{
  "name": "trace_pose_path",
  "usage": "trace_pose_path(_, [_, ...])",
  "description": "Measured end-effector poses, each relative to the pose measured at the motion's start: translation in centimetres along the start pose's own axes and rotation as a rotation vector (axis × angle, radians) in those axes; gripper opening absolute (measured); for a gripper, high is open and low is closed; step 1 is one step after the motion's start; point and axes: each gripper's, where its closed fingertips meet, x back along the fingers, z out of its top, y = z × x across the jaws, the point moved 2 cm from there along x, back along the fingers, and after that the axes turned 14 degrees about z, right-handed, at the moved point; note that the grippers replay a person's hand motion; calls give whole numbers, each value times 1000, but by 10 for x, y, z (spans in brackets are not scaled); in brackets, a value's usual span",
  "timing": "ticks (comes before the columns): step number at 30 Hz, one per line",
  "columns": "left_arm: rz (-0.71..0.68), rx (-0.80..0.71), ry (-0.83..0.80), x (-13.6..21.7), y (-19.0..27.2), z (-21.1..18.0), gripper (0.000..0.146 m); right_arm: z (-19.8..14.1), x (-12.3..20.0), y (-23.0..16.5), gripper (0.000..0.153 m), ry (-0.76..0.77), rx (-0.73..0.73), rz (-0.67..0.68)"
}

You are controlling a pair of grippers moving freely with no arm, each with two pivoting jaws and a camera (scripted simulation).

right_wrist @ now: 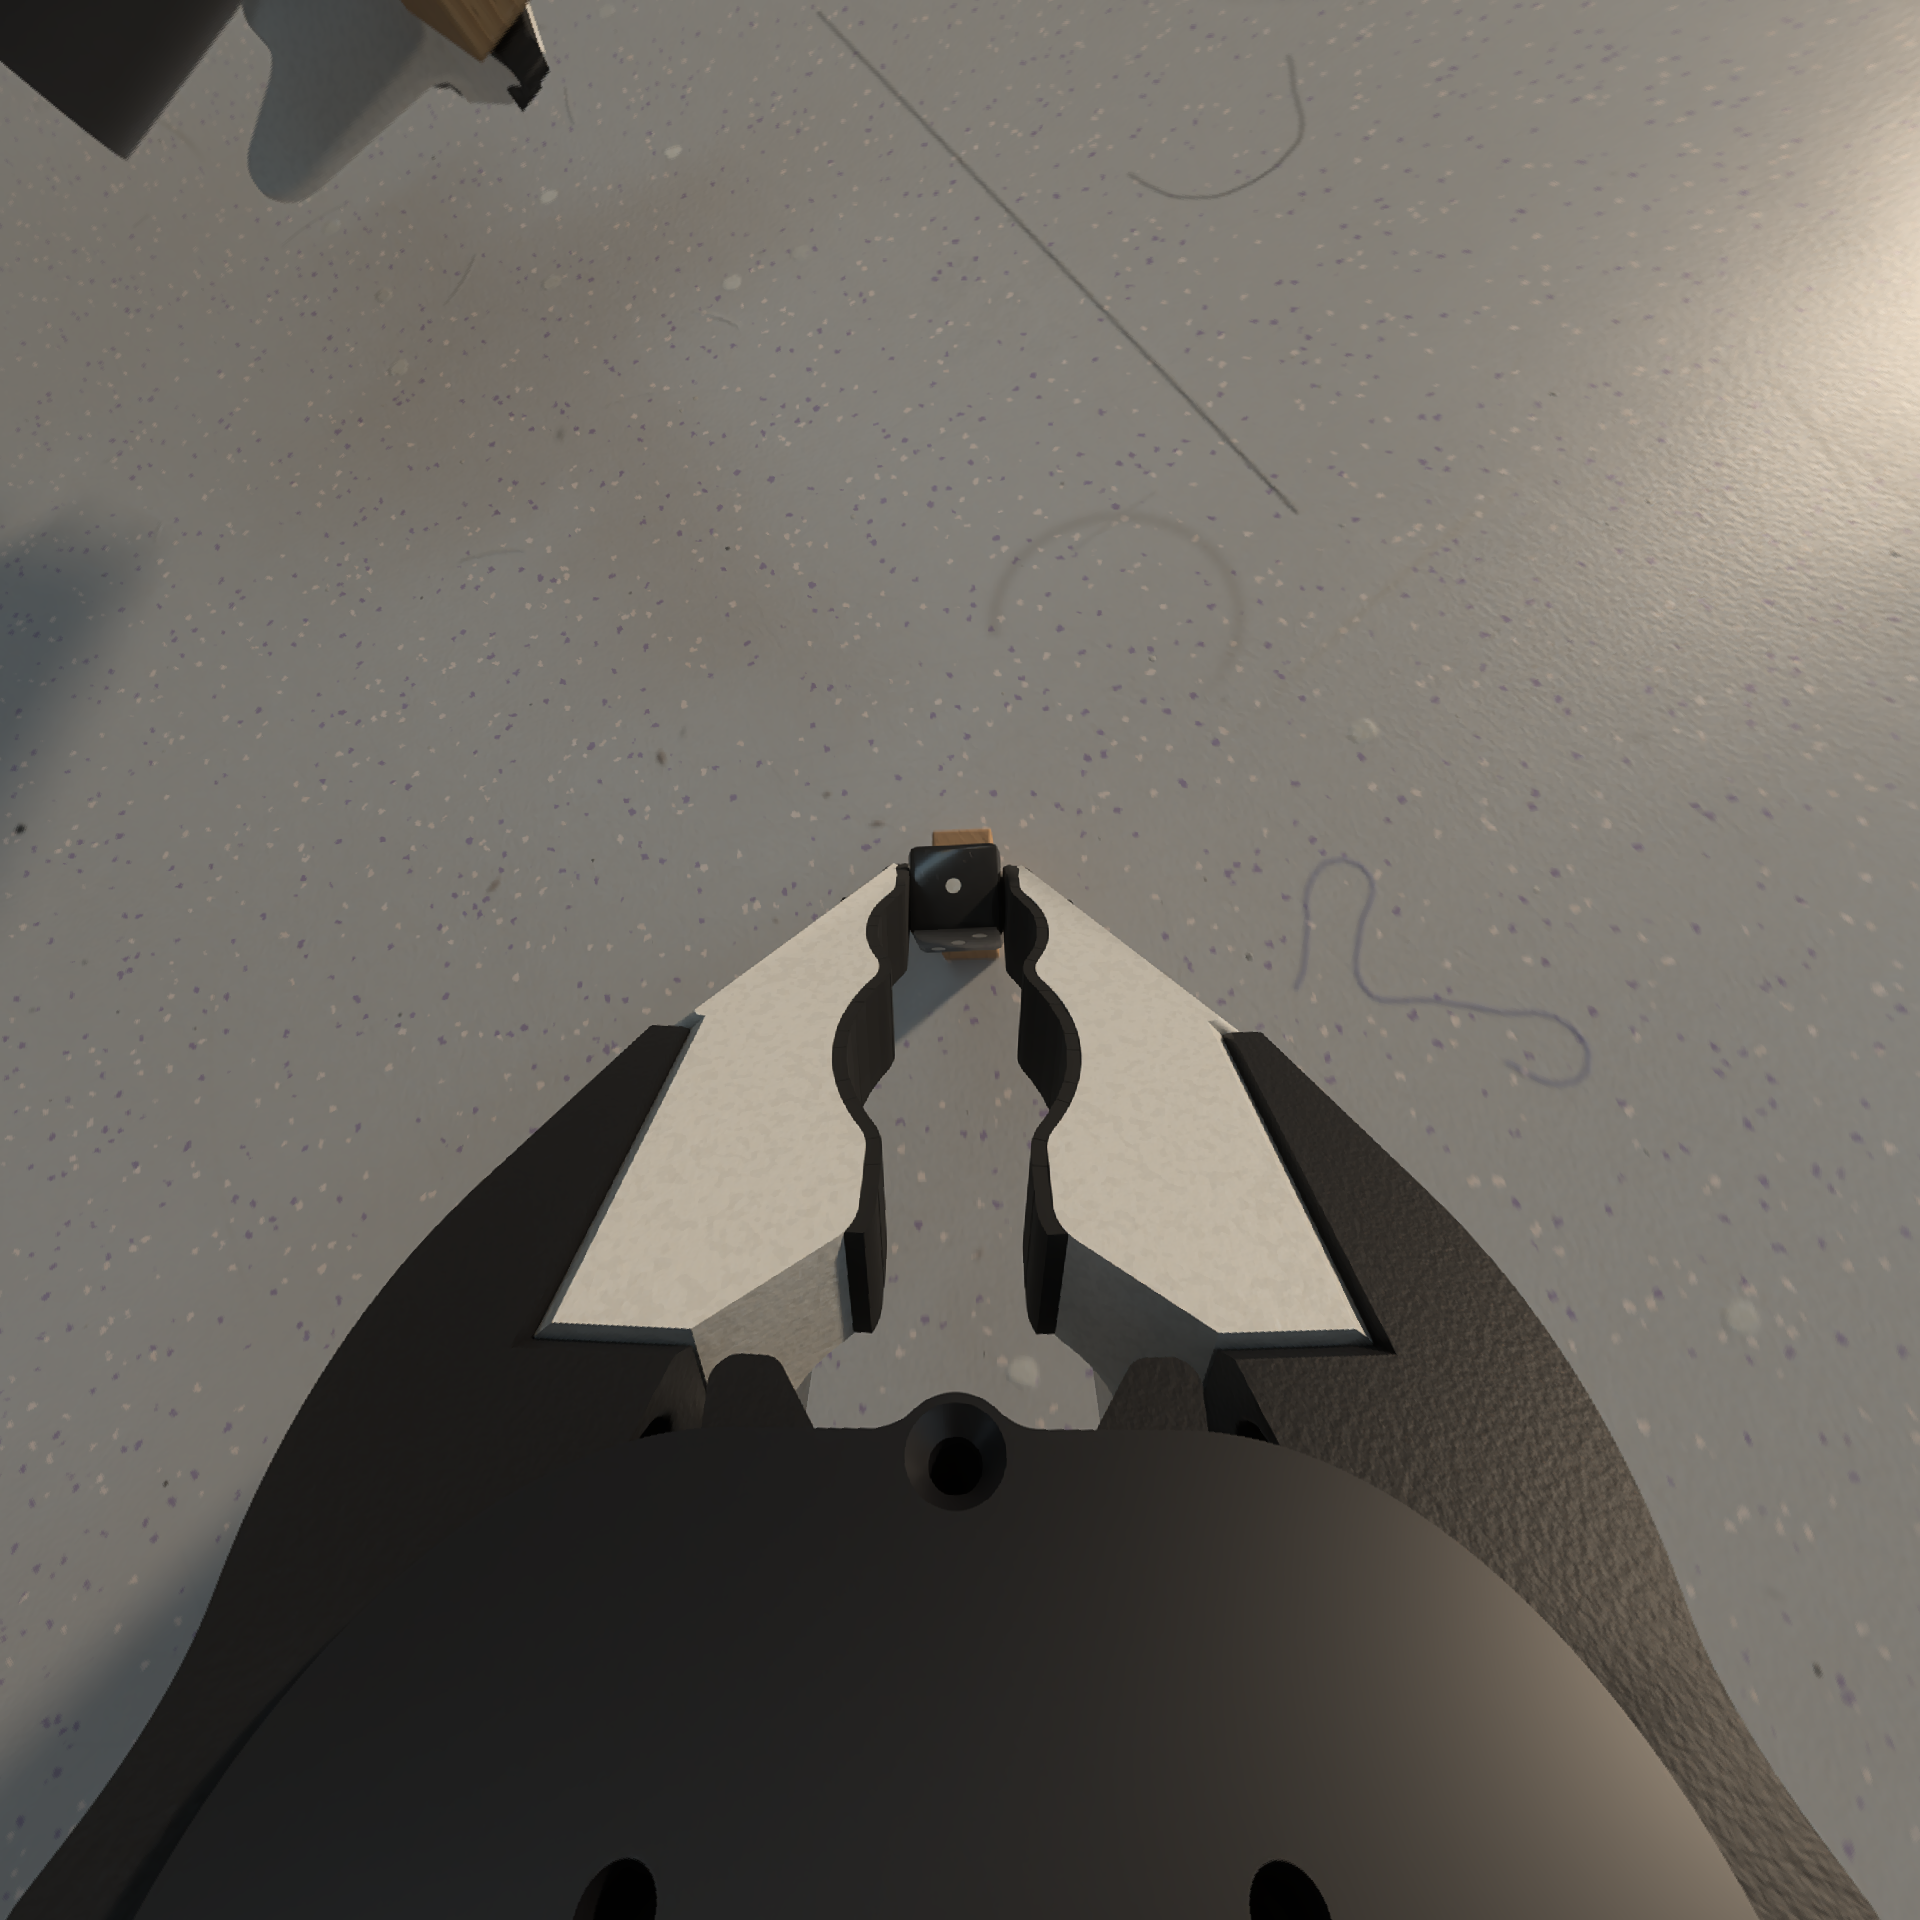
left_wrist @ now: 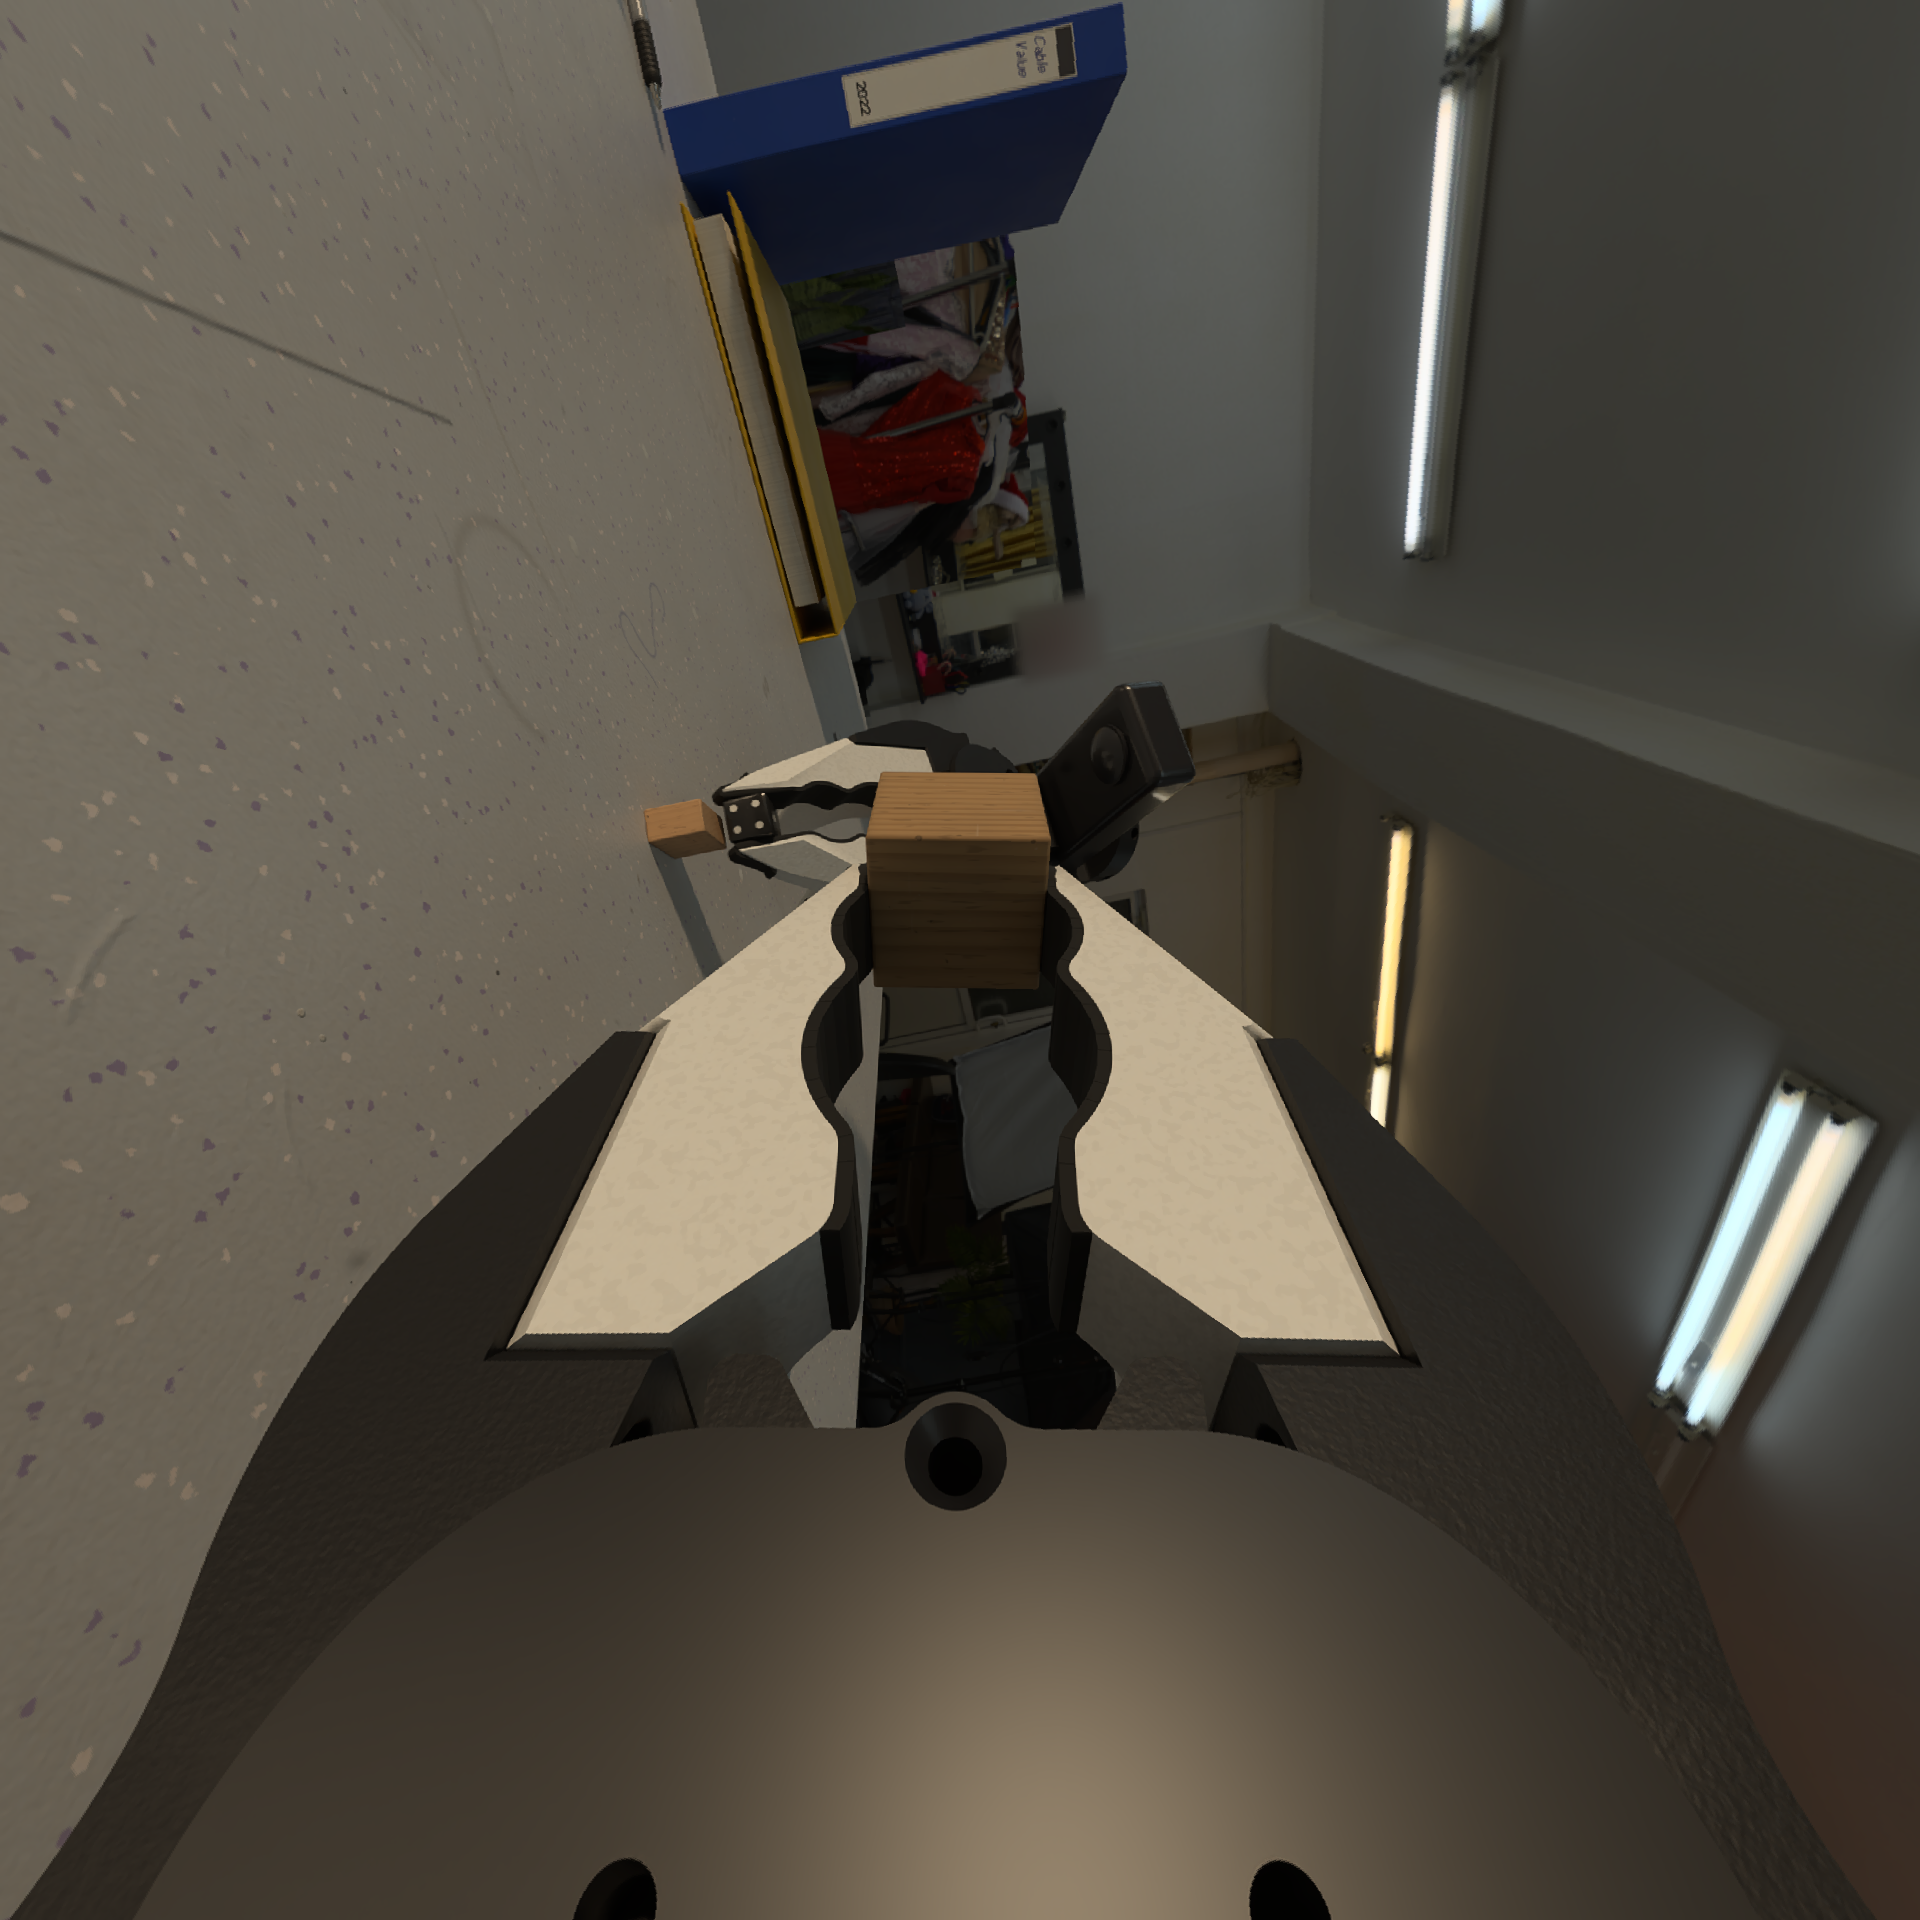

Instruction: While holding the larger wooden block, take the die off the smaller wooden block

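My left gripper (left_wrist: 956,885) is shut on the larger wooden block (left_wrist: 956,862) and holds it in the air, off the speckled grey table (left_wrist: 312,623). Beyond it, my right gripper (left_wrist: 742,828) pinches the black die (left_wrist: 750,818) right beside the smaller wooden block (left_wrist: 683,828), which rests on the table. In the right wrist view, my right gripper (right_wrist: 954,883) points down at the table and is shut on the die (right_wrist: 954,896). The smaller block (right_wrist: 961,836) peeks out from under the die. I cannot tell whether die and block still touch.
A blue binder (left_wrist: 914,114) and a yellow folder (left_wrist: 774,416) stand at the table's far edge. My left gripper (right_wrist: 343,94) shows at the top left of the right wrist view. Pen scribbles (right_wrist: 1122,561) mark the table (right_wrist: 1455,727).
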Motion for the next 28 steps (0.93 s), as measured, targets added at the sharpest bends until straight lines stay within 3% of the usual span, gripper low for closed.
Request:
trace_pose_path(9, [-6, 16, -2, -8, -2, -5, 31, 4, 31, -4, 17, 90, -3, -28])
trace_pose_path(22, [-21, 59, -5, -30, -4, -14, 31, 69, 45, -39, 17, 115, 180, 32])
trace_pose_path(28, [-18, 60, -5, -36, -3, -17, 31, 79, 47, -48, 17, 89, 213, 33])
